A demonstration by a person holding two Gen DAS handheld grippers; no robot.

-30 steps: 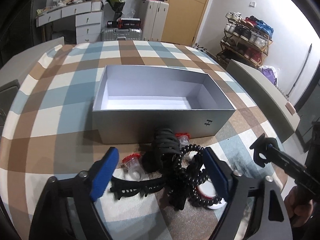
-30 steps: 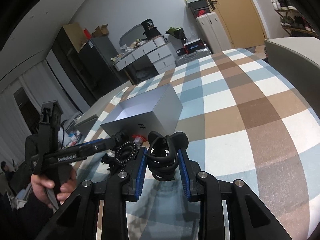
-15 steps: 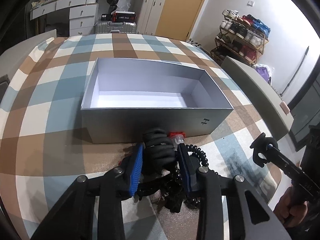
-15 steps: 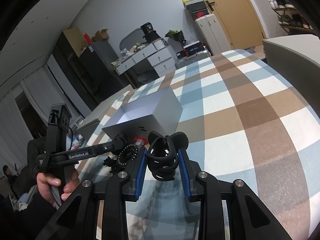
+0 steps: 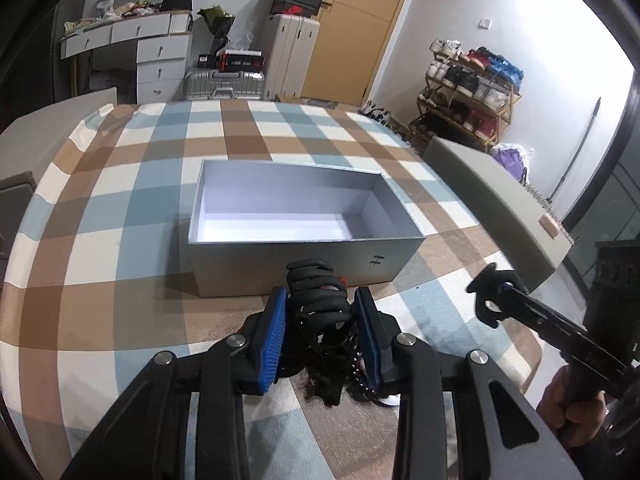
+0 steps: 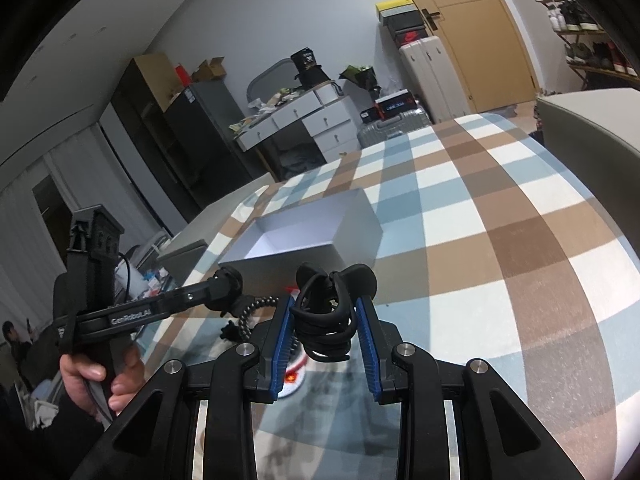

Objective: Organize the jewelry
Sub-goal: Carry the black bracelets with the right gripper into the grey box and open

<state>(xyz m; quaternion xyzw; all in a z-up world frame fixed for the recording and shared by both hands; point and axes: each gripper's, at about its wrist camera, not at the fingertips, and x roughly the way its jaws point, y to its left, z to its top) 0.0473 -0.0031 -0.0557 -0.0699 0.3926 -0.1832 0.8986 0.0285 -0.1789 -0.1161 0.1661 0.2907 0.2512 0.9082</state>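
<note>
Left gripper (image 5: pixel 321 326) jaws pinch black hair clip (image 5: pixel 316 294), raised just short of grey box (image 5: pixel 304 258) near wall; box opening lies straight ahead, long axis crosswise. Right gripper (image 6: pixel 325 330) jaws pinch black hair tie bundle (image 6: pixel 326 312), farther from box, off its corner.

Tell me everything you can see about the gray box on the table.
The gray box is a rectangular, lidless container, apparently cardboard, with matte silver-gray outer walls and a pale, whitish interior. It looks empty. A small dark mark sits on its near wall toward the right corner. It stands upright on the plaid tablecloth, its long side facing the left gripper. A pile of dark hair accessories lies just in front of that wall; whether they touch it cannot be told.
</note>
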